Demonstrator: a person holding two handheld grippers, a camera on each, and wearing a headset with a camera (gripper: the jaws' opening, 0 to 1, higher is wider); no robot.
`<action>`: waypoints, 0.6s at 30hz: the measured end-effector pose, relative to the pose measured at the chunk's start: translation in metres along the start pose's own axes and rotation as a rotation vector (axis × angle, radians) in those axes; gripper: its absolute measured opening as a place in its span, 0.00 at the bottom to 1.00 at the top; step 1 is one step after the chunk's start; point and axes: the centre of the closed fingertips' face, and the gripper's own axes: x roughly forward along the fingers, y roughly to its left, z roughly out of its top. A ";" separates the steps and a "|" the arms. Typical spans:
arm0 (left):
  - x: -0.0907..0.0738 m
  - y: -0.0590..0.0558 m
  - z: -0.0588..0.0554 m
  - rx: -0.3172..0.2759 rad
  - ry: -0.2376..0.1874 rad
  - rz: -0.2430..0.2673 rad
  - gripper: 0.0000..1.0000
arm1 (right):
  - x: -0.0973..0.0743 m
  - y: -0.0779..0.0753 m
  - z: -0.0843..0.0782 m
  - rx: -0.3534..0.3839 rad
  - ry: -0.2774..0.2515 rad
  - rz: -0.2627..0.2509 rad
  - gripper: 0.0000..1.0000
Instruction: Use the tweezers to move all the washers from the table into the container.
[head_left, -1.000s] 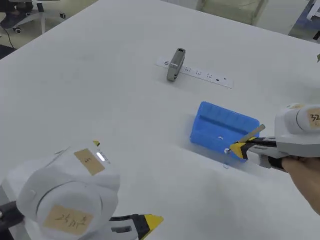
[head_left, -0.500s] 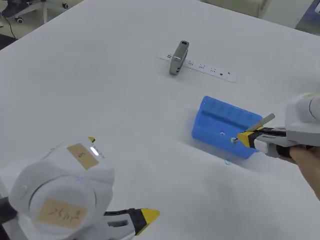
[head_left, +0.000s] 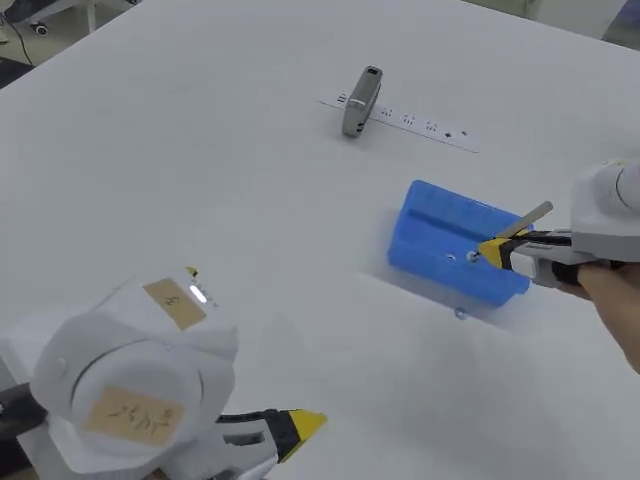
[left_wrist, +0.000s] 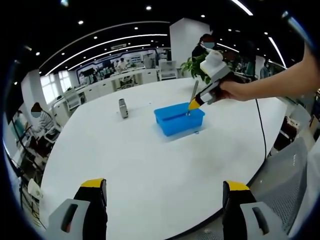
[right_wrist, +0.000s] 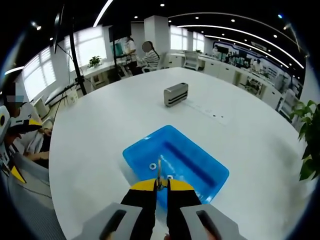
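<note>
Our right gripper has its jaws pinched narrow on the tweezers, seen at the bottom centre of the right gripper view. The slim tips of the tweezers reach up over the inside of the blue container. We count two washers lying on the container's floor, one just left of the tips and one just right of them. We cannot tell whether the tips themselves carry anything.

In the head view the same gripper comes in from the right edge, held in a hand. Its yellow tips sit over the near rim of the container at centre right. One washer on the table lies just below the container's near wall, apart from it.

Our left gripper has its jaws wide apart at the bottom of the left gripper view. It is well back from the container over the white table.

At the upper centre of the head view a small silver box stands on edge. A flat white strip lies beside it, running to the right.
</note>
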 end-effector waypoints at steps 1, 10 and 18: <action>0.000 0.001 0.000 0.000 0.000 0.000 0.98 | 0.002 -0.001 -0.001 0.000 0.005 0.000 0.02; 0.004 0.003 0.003 0.003 -0.004 -0.007 0.98 | 0.021 -0.008 -0.013 -0.003 0.056 -0.006 0.03; 0.006 0.002 0.001 0.005 0.005 -0.019 0.98 | 0.032 -0.014 -0.019 -0.004 0.080 -0.001 0.03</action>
